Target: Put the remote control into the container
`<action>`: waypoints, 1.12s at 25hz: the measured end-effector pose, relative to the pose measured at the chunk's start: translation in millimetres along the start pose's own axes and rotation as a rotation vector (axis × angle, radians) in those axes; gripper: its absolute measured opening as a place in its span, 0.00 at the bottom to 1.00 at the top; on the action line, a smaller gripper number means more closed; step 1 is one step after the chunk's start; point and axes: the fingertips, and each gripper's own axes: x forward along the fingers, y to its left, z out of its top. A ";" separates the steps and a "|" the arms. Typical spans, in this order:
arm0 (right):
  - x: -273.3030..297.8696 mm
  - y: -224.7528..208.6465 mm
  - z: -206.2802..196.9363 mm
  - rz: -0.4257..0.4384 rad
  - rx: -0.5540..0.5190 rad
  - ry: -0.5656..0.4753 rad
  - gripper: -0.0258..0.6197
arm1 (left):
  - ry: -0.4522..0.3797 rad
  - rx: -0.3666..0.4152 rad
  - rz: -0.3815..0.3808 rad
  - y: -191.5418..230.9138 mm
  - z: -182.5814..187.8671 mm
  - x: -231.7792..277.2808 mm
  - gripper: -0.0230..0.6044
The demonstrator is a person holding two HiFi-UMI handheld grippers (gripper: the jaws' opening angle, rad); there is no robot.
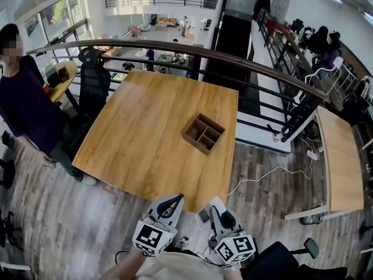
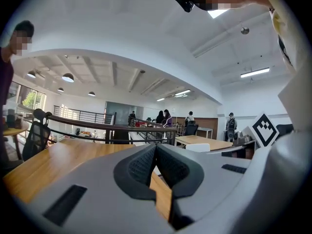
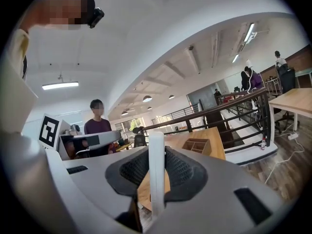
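Observation:
A wooden container (image 1: 203, 133) with several compartments sits near the right edge of the wooden table (image 1: 134, 144), and it also shows in the right gripper view (image 3: 197, 146). My right gripper (image 1: 217, 210) hangs off the table's near edge, shut on a slim white remote control (image 3: 156, 179) that stands upright between the black pads (image 3: 183, 172). The container lies ahead of it and somewhat to the right. My left gripper (image 1: 173, 202) is beside the right one, also short of the table. Its jaws (image 2: 156, 154) are shut with nothing between them.
A person in a dark top (image 1: 26, 107) stands at the table's left, beside a black office chair (image 1: 93, 80). A dark railing (image 1: 245, 63) runs behind the table. A second table (image 1: 338, 156) stands at the right, with white cables (image 1: 274, 171) on the floor between.

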 end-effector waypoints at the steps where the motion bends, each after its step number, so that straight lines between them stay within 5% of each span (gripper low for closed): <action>1: 4.8 -6.0 2.6 -0.015 -0.003 -0.003 0.20 | 0.002 -0.001 -0.017 2.5 -1.9 9.6 0.05; 12: 126.7 -77.7 47.2 -0.150 -0.016 0.018 0.20 | -0.002 -0.070 -0.171 80.4 9.1 146.5 0.05; 21: 221.0 -62.3 40.8 -0.124 -0.057 0.093 0.20 | -0.001 -0.095 -0.158 175.4 7.2 185.0 0.05; 28: 248.0 -90.5 57.8 -0.117 -0.079 0.092 0.20 | -0.008 -0.107 -0.140 198.1 7.1 216.1 0.05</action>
